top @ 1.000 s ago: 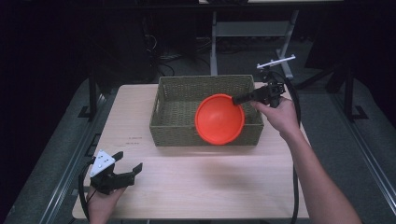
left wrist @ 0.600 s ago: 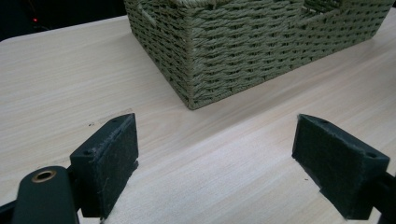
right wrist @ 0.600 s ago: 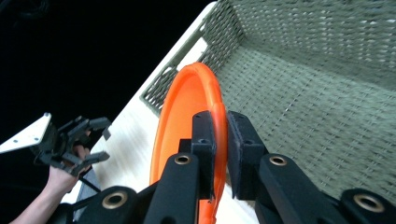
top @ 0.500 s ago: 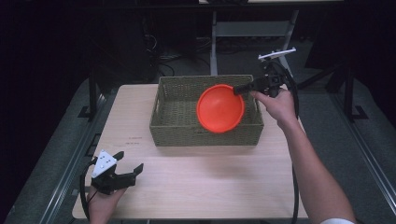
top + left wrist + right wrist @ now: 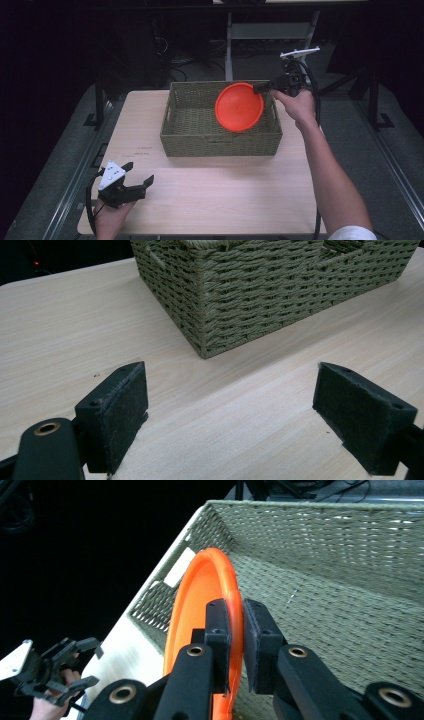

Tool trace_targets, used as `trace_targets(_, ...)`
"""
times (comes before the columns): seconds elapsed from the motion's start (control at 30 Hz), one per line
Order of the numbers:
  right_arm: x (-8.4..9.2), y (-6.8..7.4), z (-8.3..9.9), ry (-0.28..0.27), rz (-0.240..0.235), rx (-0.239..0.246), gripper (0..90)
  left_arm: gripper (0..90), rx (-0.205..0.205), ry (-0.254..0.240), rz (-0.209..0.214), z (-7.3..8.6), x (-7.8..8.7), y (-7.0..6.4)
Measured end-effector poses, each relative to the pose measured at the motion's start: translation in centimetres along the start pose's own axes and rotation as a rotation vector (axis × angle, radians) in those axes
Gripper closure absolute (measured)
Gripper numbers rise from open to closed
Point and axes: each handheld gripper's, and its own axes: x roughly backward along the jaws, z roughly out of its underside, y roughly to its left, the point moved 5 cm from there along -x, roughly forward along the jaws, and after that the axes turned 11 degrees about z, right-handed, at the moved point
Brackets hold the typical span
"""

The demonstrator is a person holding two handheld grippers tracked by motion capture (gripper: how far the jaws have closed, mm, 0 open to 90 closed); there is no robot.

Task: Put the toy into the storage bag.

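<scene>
An orange plate (image 5: 239,106) hangs on edge over the right half of the woven olive basket (image 5: 220,140), tilted toward the camera. My right gripper (image 5: 259,89) is shut on the plate's upper right rim. In the right gripper view the two black pads (image 5: 218,625) pinch the thin orange rim (image 5: 200,587), with the basket's inside (image 5: 340,580) behind it. My left gripper (image 5: 137,173) rests low at the table's front left corner, jaws wide apart and nothing between them. Its pads (image 5: 117,407) frame bare wood, with the basket's near corner (image 5: 240,295) ahead.
The basket stands at the back middle of the light wood table (image 5: 220,195). Dark floor, metal stands (image 5: 230,45) and cables lie behind the table. A cable (image 5: 315,105) trails from the right gripper along the forearm.
The right hand has carried the plate toward the back right, from the basket's front wall to above its right half. The left gripper has stayed put.
</scene>
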Motion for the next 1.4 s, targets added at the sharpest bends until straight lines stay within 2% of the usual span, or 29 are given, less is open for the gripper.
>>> trace_targets(0.4, -1.5, -1.8, -0.6, -0.002, 0.051, -0.031, 81.7, 14.0, -0.010, 0.005, 0.004, 0.0, -0.1, -0.1)
trace_targets(0.63, -2.8, -2.9, -0.3, 0.024, 0.073, -0.058, 81.7, 13.9, -0.009, 0.008, 0.005, 0.0, -0.1, -0.2)
trace_targets(0.93, -4.1, -4.4, 0.2, 0.030, 0.122, -0.079, 81.7, 14.0, -0.006, 0.009, 0.008, 0.1, 0.0, -0.3)
trace_targets(0.97, -4.3, -4.5, 0.3, 0.043, 0.123, -0.092, 81.7, 13.9, -0.008, 0.010, 0.008, 0.1, 0.0, -0.3)
trace_targets(1.27, -6.5, -4.9, 1.0, 0.088, 0.155, -0.086, 81.6, 14.0, 0.002, 0.008, 0.008, 0.1, 0.0, -0.3)
trace_targets(1.4, -7.3, -5.2, 1.4, 0.104, 0.164, -0.099, 81.6, 13.9, -0.002, 0.004, 0.008, 0.1, 0.1, -0.3)
